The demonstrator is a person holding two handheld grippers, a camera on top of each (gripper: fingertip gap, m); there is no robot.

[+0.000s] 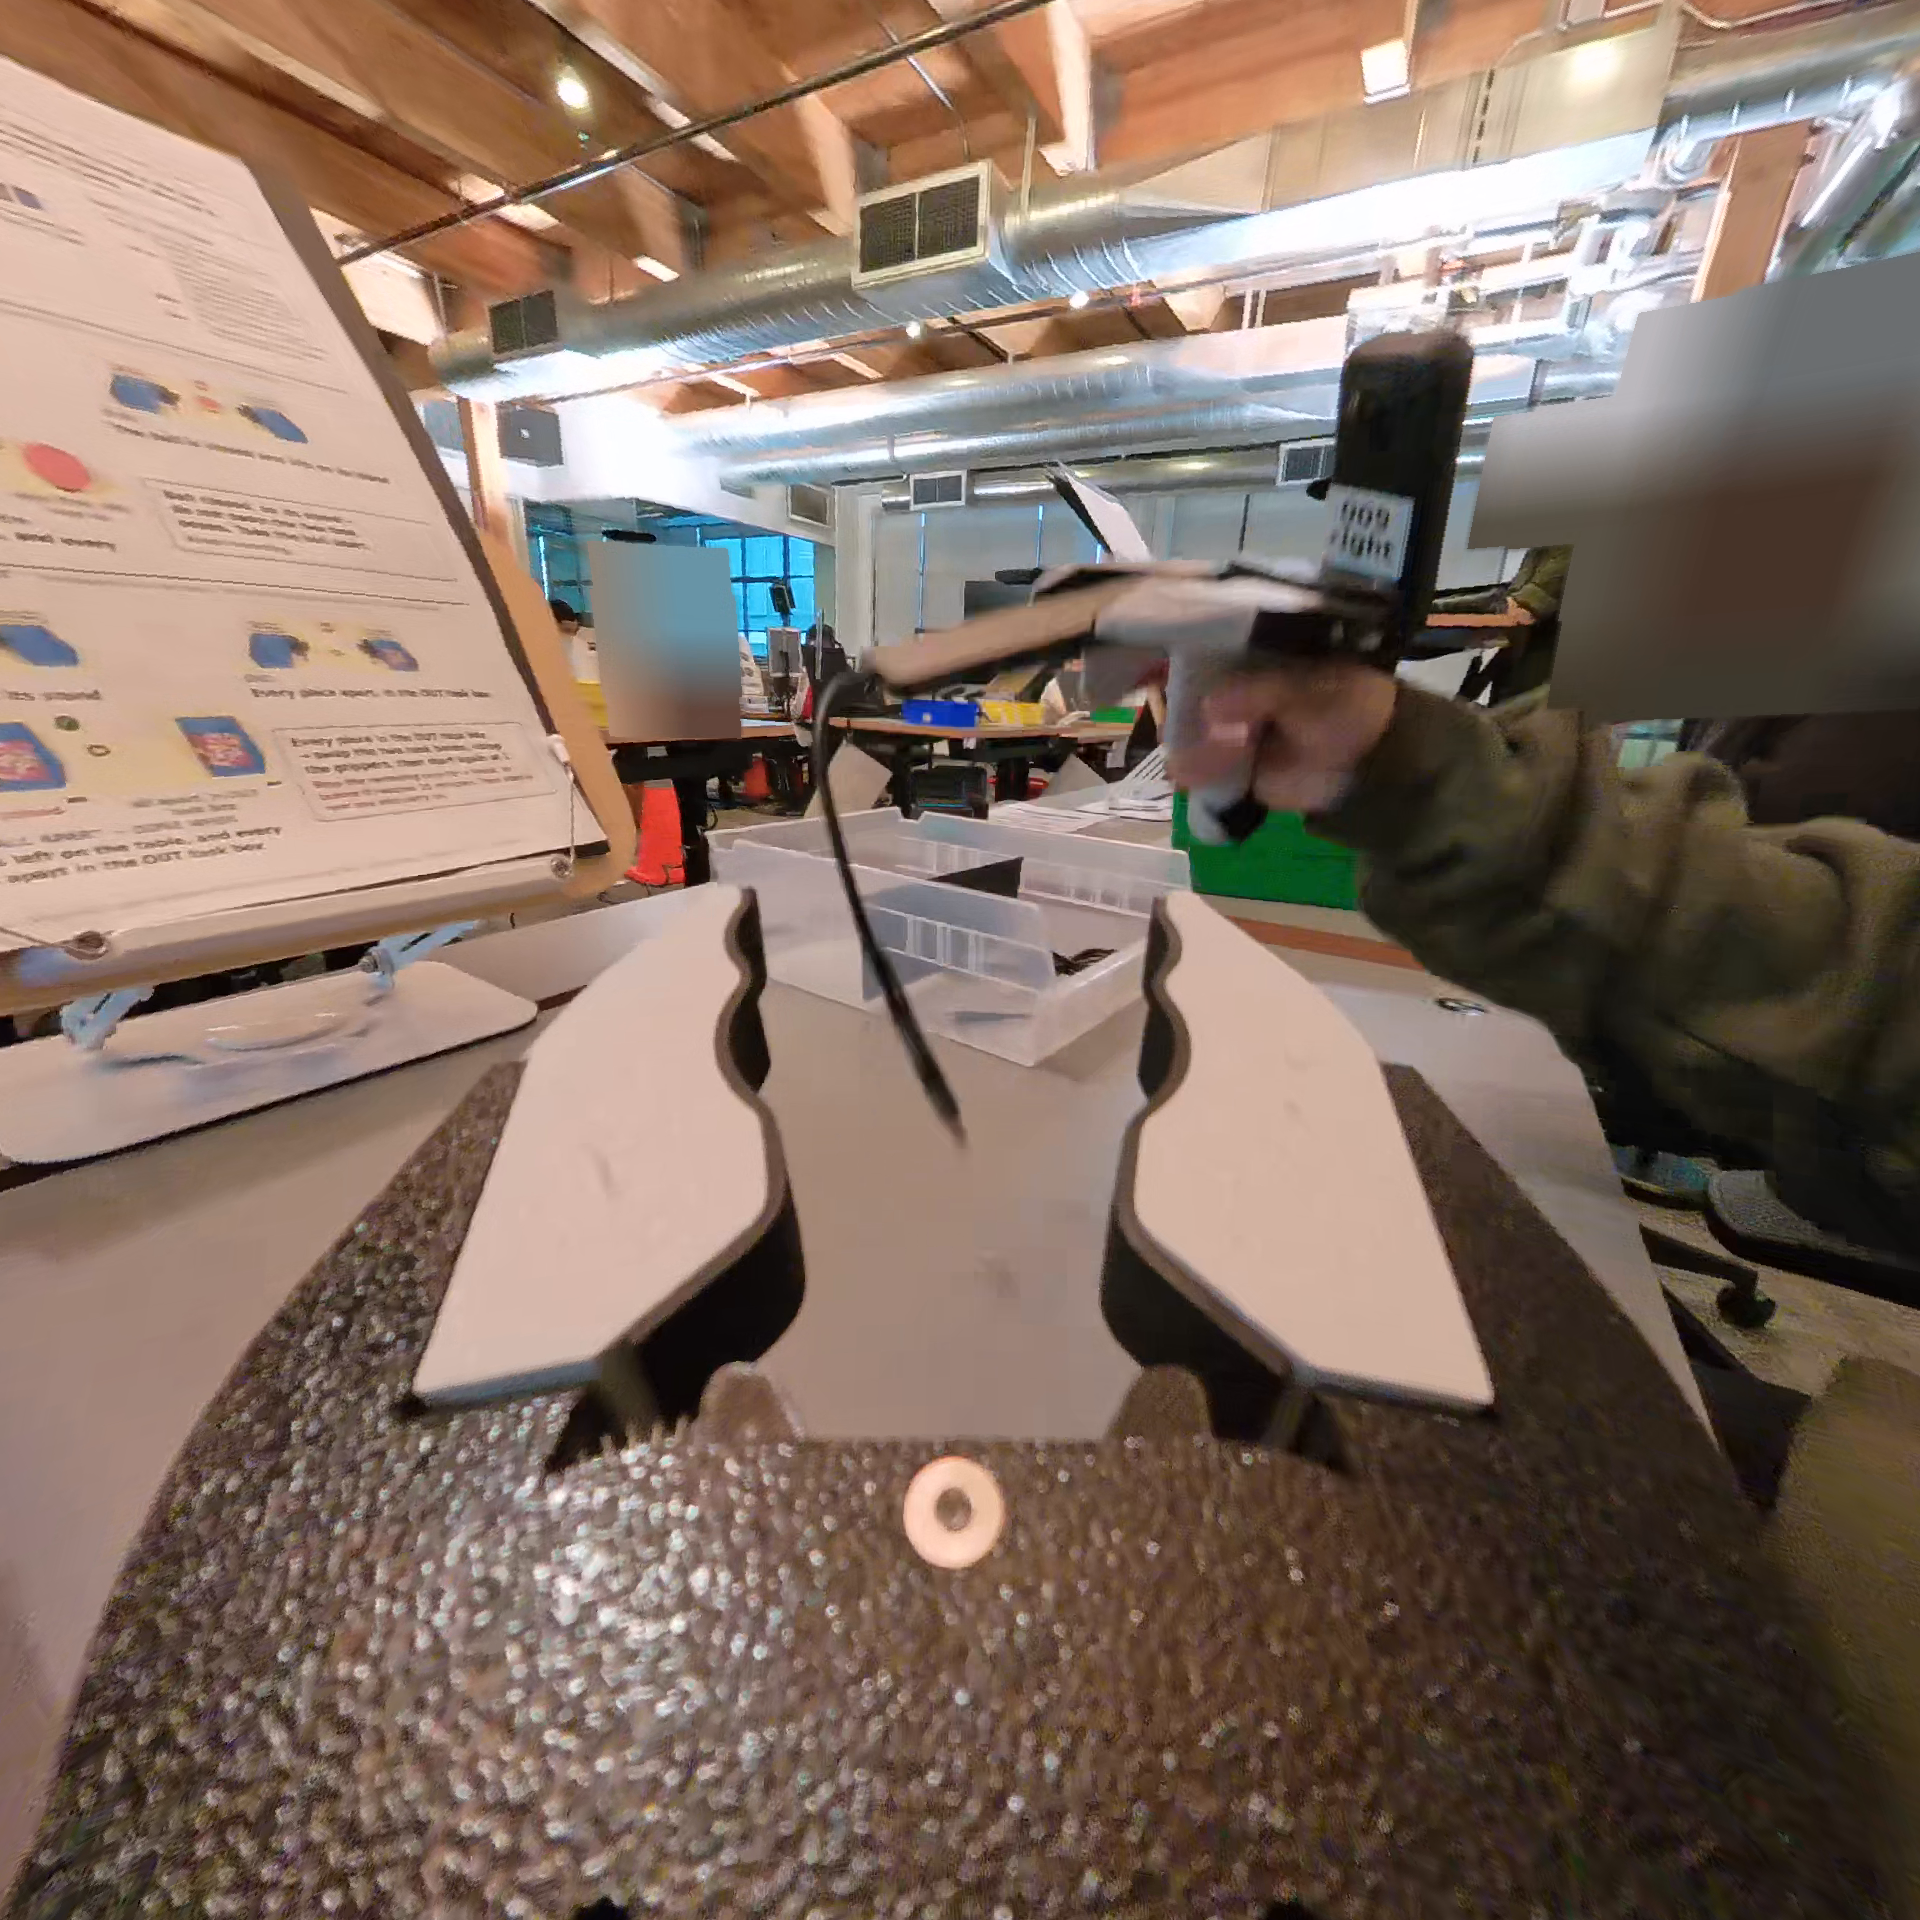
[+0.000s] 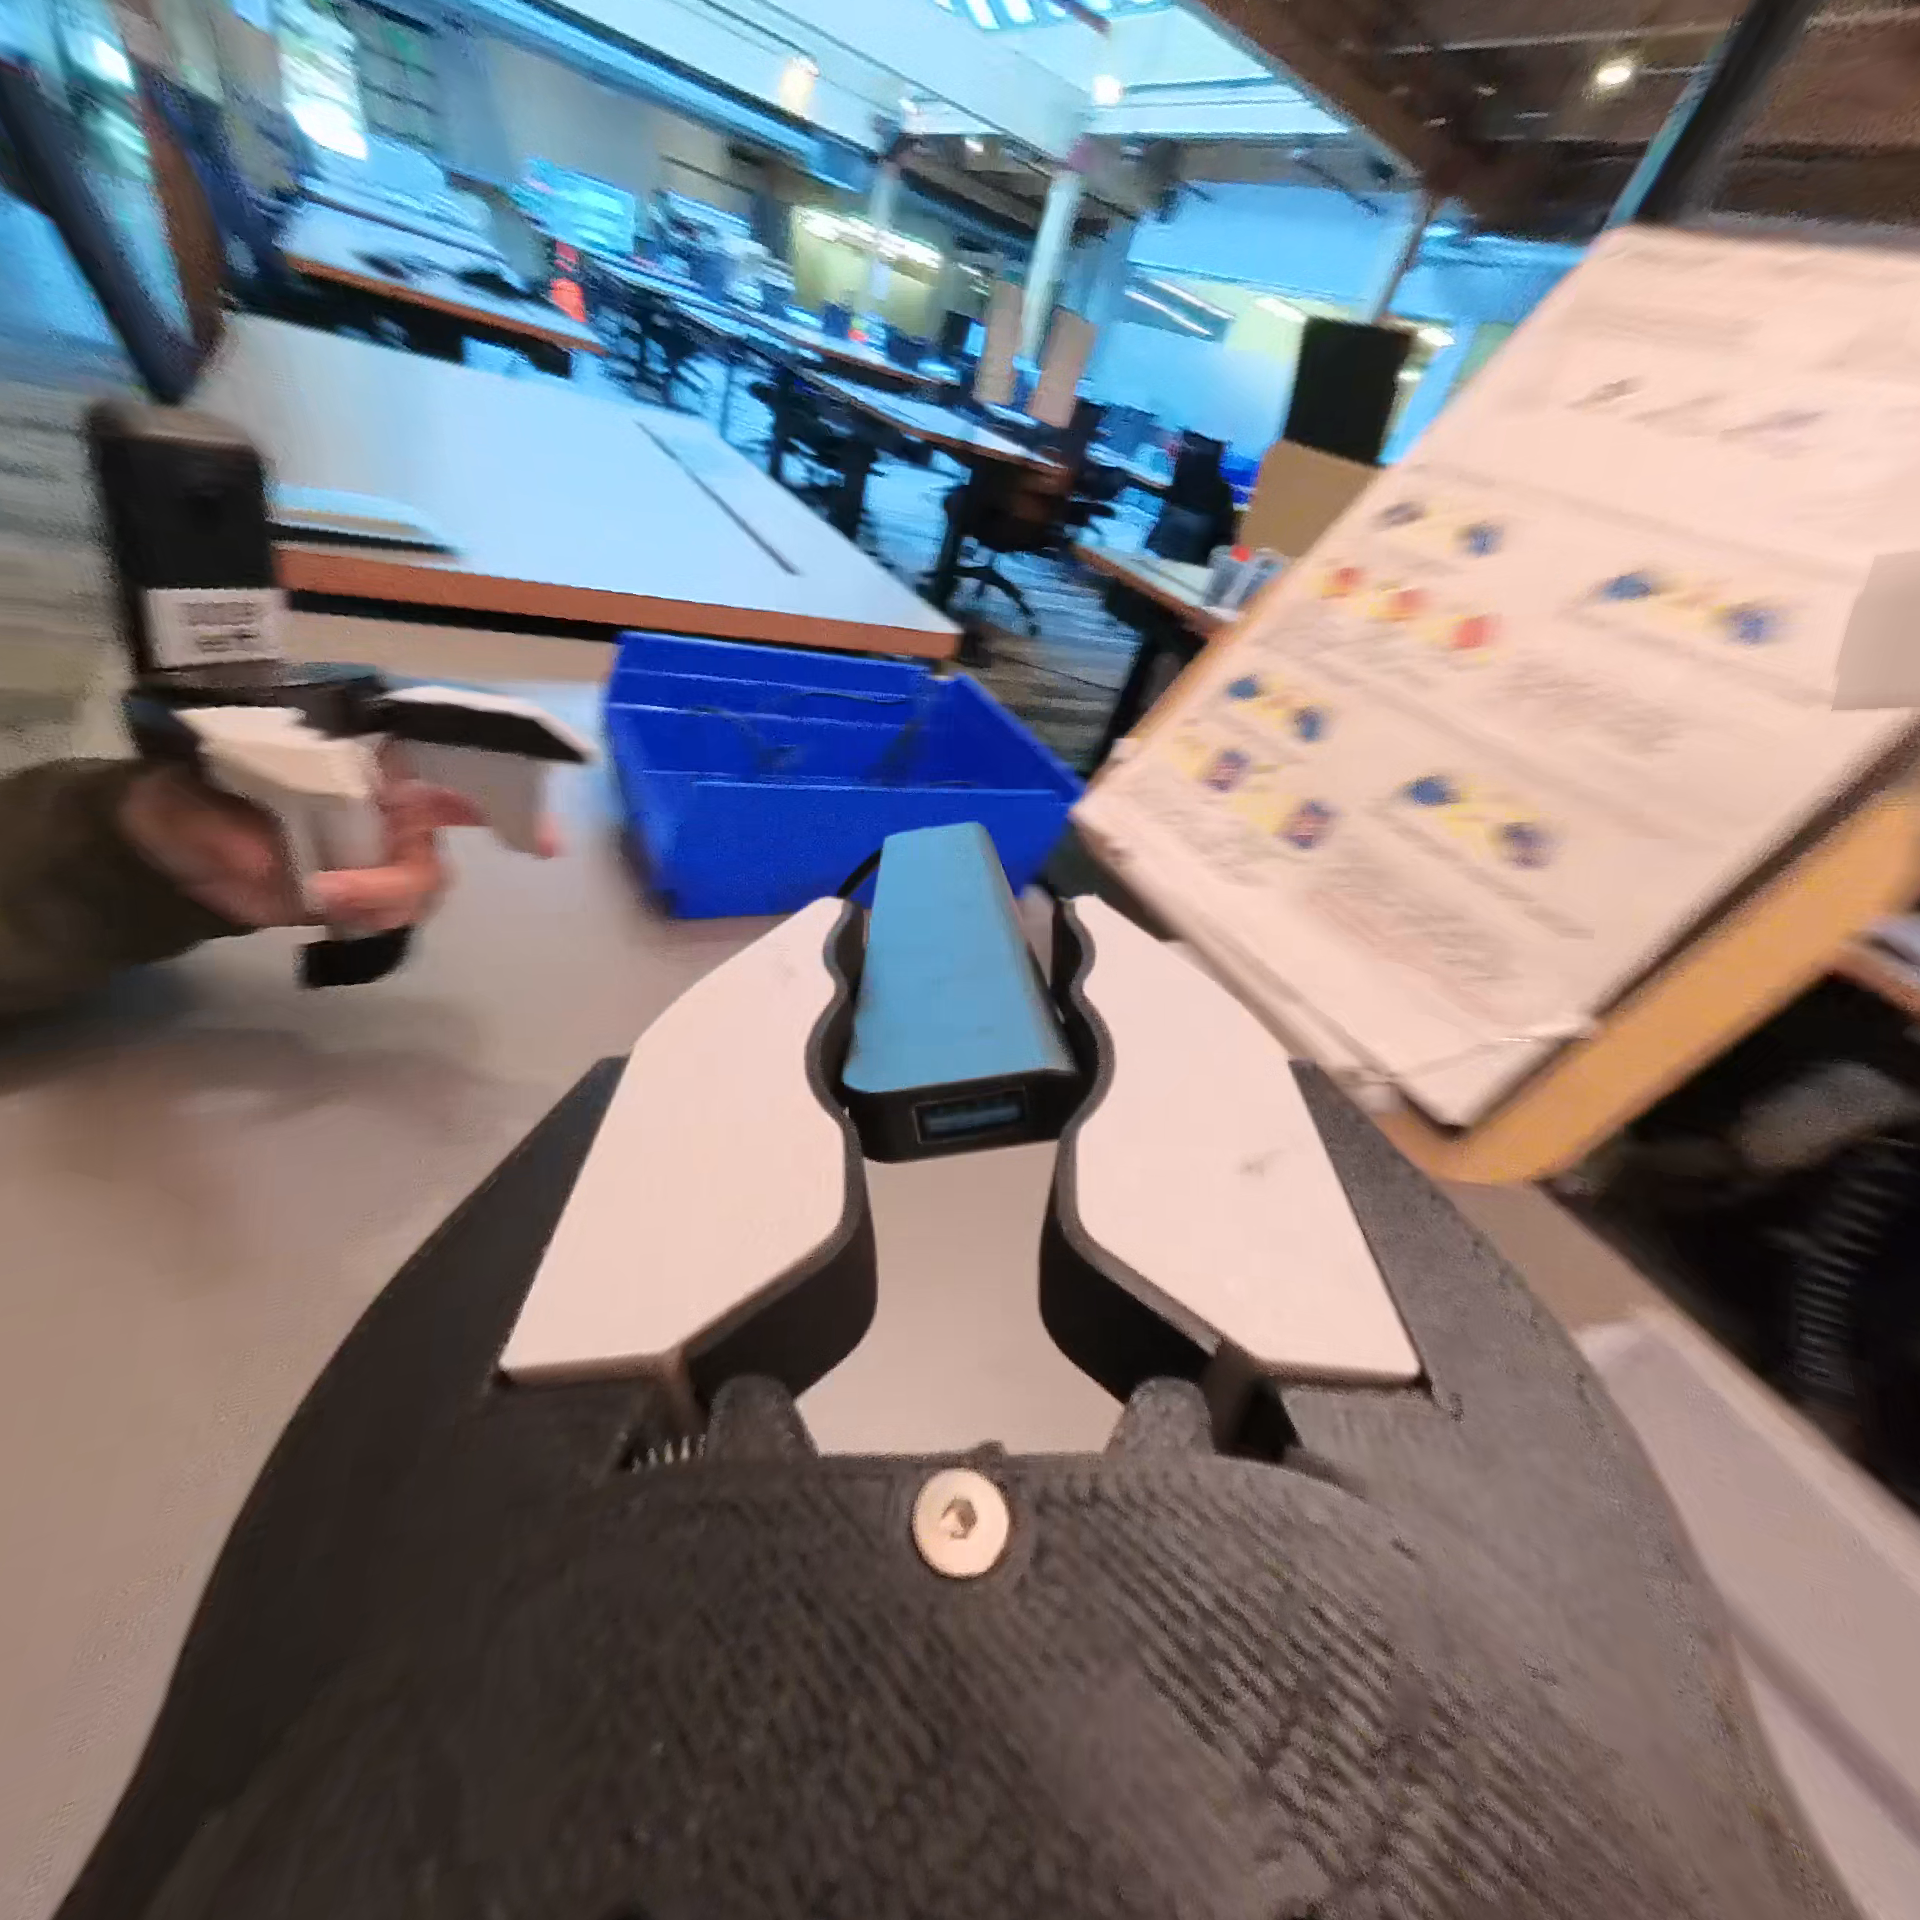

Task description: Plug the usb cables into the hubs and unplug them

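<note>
Clamped between the fingers of the right gripper (image 2: 956, 997), a grey USB hub (image 2: 951, 987) sits lifted off the table (image 2: 208, 1195), its blue-lined port facing back toward the wrist camera and nothing plugged into it. From the left wrist view the same tool hangs in the air in a hand (image 1: 1288, 738) with an olive sleeve, and the hub's own black cable (image 1: 883, 935) dangles from it, its plug end loose above the tabletop. Across from it the left gripper (image 1: 956, 1039) has its jaws spread wide and empty, with only bare table between them.

Behind, a clear divided bin (image 1: 987, 935) and a blue bin (image 2: 831, 800) stand on the table, the blue one apparently holding dark cables in its compartments, though blur makes that hard to confirm. An instruction sheet (image 1: 208, 520) leans on a stand to one side.

By the look of it, the work is at an early stage: one hub is picked up, but no cable is in hand and no connection made. Plugging in and pulling out both appear to lie ahead for this hub.
</note>
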